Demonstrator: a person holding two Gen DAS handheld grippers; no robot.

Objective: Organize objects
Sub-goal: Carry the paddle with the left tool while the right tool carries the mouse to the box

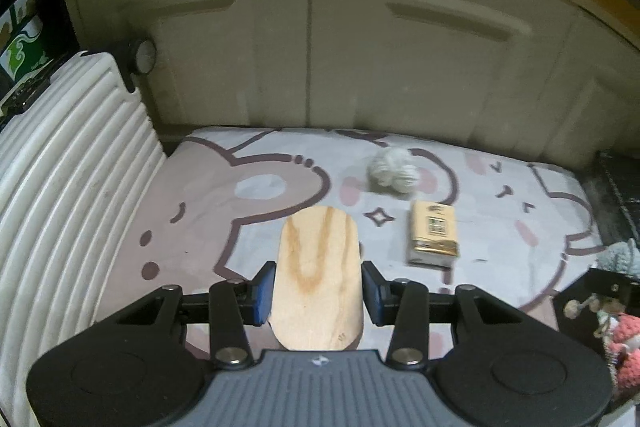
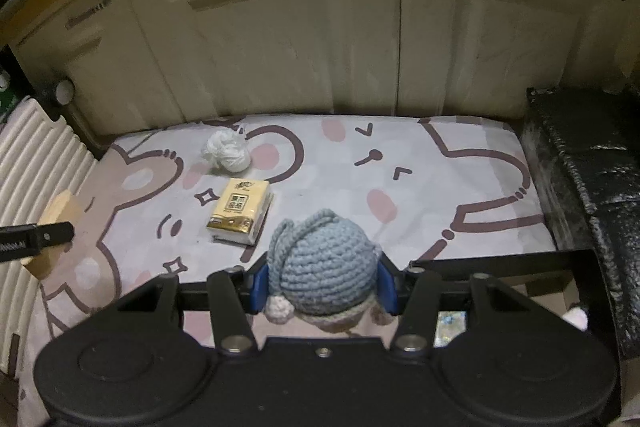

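Left wrist view: the left tool (image 1: 318,287) is clamped on a rounded wooden board (image 1: 318,267), its blue pads pressing the board's two long edges. The board points away from the camera, above a cartoon-print mat (image 1: 224,227) with pink and brown bunny faces. On the mat, far and right of the board, lies a crumpled white paper ball (image 1: 394,169). Just nearer than the ball, and apart from it, lies a yellow tissue pack (image 1: 432,233). A white ribbed suitcase (image 1: 68,163) runs along the left side of the mat, its wheel (image 1: 145,55) at the far end. Cream cabinet doors (image 1: 312,39) close off the far side. At the right edge the right tool (image 1: 608,291) shows in part, with something pink and crocheted under it.

Right wrist view: the right tool (image 2: 322,287) is clamped on a crocheted doll (image 2: 326,263), its blue pads against the sides of the doll's blue knitted cap; a pale pom-pom hangs on the near left. The doll is held above the near part of the mat (image 2: 420,167). The tissue pack (image 2: 240,213) lies to the far left of the doll, the paper ball (image 2: 228,153) just beyond it. At the left edge the left tool (image 2: 40,237) holds the wooden board (image 2: 60,215) near the suitcase (image 2: 40,143). A dark, shiny black covering (image 2: 592,163) borders the mat on the right.
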